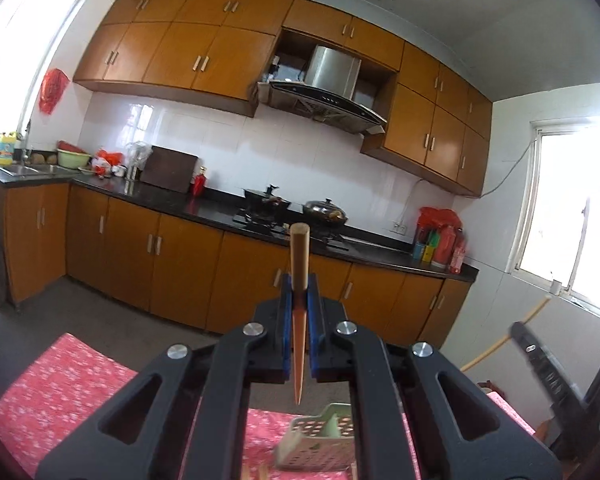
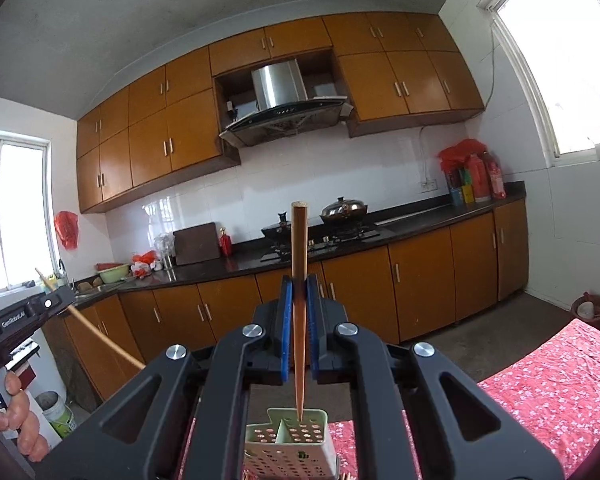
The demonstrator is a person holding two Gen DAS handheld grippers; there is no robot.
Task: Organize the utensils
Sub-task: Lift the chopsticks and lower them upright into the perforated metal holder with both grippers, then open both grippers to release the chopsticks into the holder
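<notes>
Two chopsticks stand upright in our grip: the left gripper (image 1: 299, 296) has its blue fingers (image 1: 287, 300) clamped on one chopstick (image 1: 299, 264), the right gripper (image 2: 299, 300) clamped on another chopstick (image 2: 299, 280). Below the right one's tip sits the perforated green utensil holder (image 2: 292, 446) on the red floral table (image 2: 548, 392). Beyond, wooden cabinets (image 2: 420, 280) line the kitchen.

Ahead of me runs a long black stone countertop (image 2: 420, 220) over orange-brown wooden base cabinets (image 2: 420, 284), with matching wall cabinets (image 2: 148, 140) above white wall tiles. A steel range hood (image 2: 278, 88) hangs over 2 lidded pans, a black wok (image 2: 282, 228) left and a shiny steel pot (image 2: 343, 208) right. Far left stands a dark wooden chopping board (image 2: 196, 243); far right, red plastic bottles (image 2: 486, 176). Near me lies a red floral tablecloth (image 2: 548, 384).
</notes>
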